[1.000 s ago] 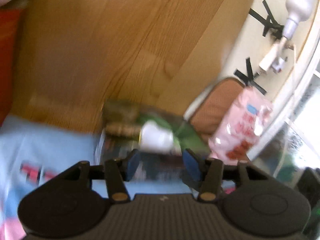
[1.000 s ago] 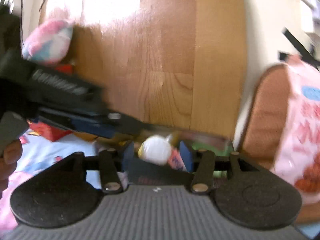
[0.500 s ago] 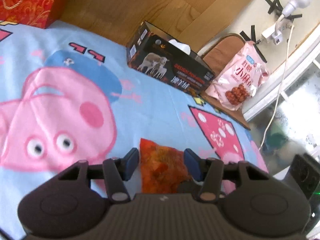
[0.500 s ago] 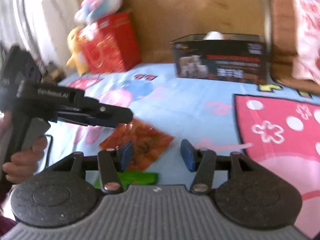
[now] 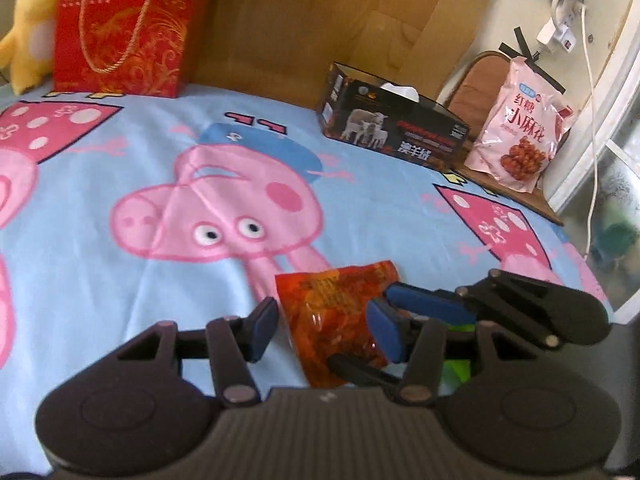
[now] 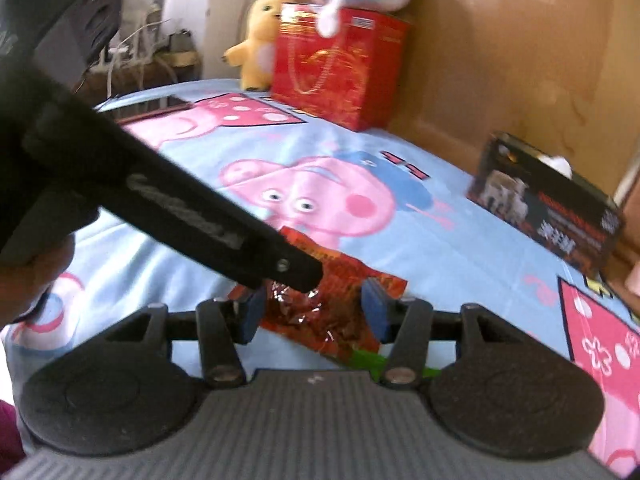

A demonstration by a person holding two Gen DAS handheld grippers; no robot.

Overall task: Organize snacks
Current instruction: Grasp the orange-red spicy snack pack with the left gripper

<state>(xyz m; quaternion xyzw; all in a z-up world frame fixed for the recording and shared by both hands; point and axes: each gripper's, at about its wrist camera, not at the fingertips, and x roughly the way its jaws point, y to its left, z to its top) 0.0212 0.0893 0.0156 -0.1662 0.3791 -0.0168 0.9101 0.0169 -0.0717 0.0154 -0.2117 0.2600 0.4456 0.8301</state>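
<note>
**Both grippers converge on one red snack packet on the bed**

A crinkly red-orange foil snack packet (image 5: 336, 312) lies flat on the blue cartoon-pig bedsheet (image 5: 120, 168), and each gripper is lined up to straddle it. The left gripper (image 5: 322, 330) has its blue fingers (image 5: 262, 328) spread either side of the packet, not pressing it. The right gripper (image 6: 314, 314) likewise stands open around it, empty. That placement suggests a pick-up is being set up.

The likely destination, a black open-topped cardboard box (image 5: 396, 132), sits well apart near the wooden headboard (image 5: 304, 24). A pink bag of fried dough twists (image 5: 520, 124) leans just beside it. A green wrapper (image 6: 364, 360) peeks from under the packet. The grippers crowd each other closely, the main obstruction. A red gift bag (image 5: 120, 28) and yellow plush toy (image 5: 28, 28) stand clear.
</note>
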